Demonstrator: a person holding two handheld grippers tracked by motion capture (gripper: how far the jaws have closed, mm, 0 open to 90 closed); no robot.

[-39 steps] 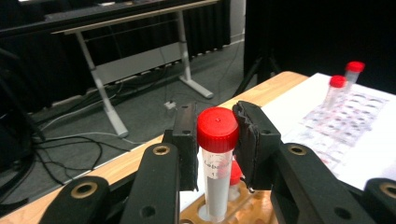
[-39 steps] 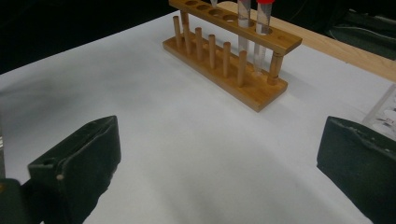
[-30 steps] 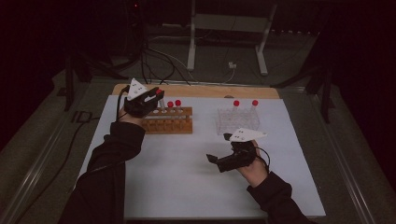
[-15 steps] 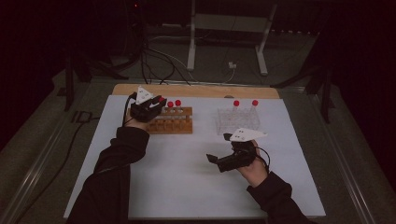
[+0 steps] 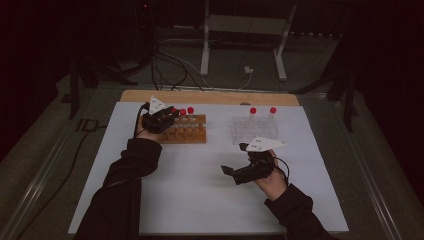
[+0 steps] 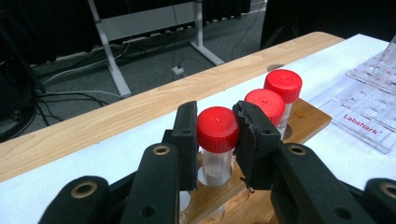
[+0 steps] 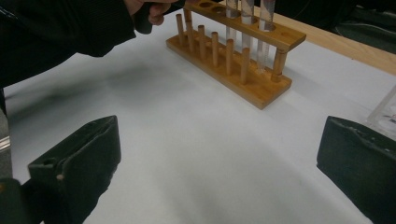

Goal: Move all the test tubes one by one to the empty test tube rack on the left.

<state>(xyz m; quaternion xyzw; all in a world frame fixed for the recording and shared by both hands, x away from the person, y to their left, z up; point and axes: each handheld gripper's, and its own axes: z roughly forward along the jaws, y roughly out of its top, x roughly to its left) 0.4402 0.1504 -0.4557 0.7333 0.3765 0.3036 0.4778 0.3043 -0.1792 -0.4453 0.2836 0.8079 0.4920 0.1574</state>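
Left tongs [image 6: 217,135] around round red-capped tube [image 6: 217,144]

A clear plastic rack [image 5: 254,129] marked "Labshark" stands on the white table surface [image 5: 200,190], holding two red-capped tubes [image 5: 262,111] in its far row. A wooden board edge [image 5: 210,97] runs along the far side. A white metal stand [image 5: 243,35] and loose cables [image 5: 170,67] occupy the floor beyond.

Black sleeves [image 5: 125,190]; black brass-riveted jaws

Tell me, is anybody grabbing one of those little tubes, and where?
Yes. The left gripper is shut on the nearest red-capped tube, squeezing its cap as it stands in the wooden rack. The right gripper holds nothing.
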